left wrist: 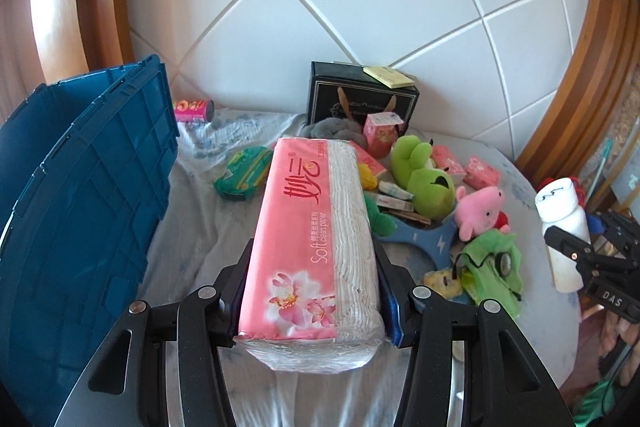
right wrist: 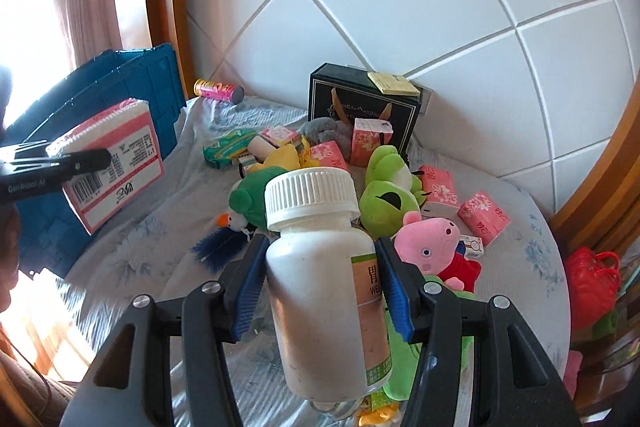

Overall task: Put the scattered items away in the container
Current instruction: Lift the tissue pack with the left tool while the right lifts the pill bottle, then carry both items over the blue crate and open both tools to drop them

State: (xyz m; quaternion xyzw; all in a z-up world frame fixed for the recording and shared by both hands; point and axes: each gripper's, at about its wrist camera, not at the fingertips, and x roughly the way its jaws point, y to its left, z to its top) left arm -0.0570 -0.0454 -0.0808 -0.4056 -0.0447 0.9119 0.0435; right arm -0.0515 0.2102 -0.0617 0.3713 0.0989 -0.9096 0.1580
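The tissue pack hides the bedsheet and part of the toy pile behind it; the blue crate runs off the left edge, its inside unseen; the white bottle covers the toys under it, its label turned half away and unreadable; a red bag at the right edge is cut off and blurred
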